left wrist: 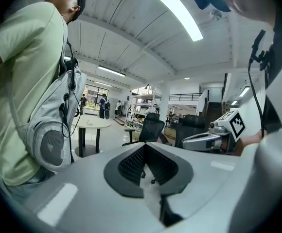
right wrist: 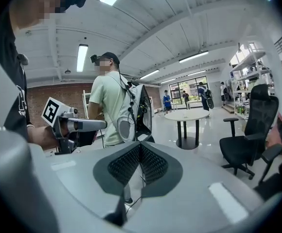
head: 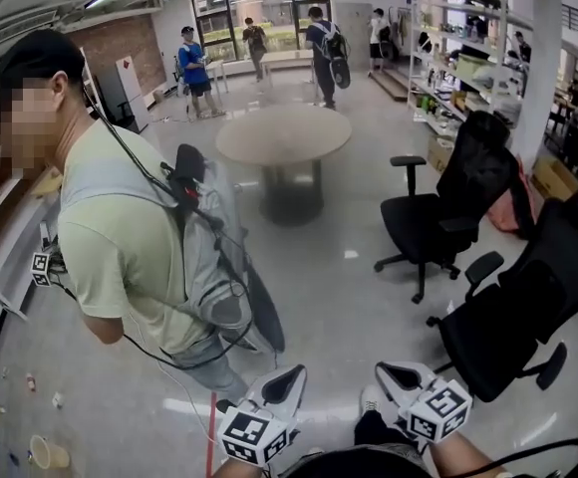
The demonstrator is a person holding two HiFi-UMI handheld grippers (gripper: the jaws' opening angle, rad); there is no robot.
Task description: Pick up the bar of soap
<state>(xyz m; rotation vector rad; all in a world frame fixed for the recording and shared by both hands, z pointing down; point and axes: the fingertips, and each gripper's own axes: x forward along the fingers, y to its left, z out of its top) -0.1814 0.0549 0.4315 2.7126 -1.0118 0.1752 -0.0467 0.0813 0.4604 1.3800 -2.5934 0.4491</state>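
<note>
**A:** Head view, nearest first: the left tongs [head: 287, 378] and right tongs [head: 397, 374] sit at 6 o'clock. Both are pressed fully together with nothing between them.

**B:** And the bar of soap?

**A:** None of the 3 views shows it, so I can't say where it is.

**B:** What could go wrong, then?

**A:** Reaching it with the tongs closed would likely shove it aside. During a turn to search, the left tongs could snag the backpack [head: 209, 257] on the person in the green shirt [head: 120, 237] at 10 o'clock. The office chair [head: 518, 317] at 3 o'clock could catch a step. The round table [head: 283, 132] at 12 o'clock stands well apart.
</note>
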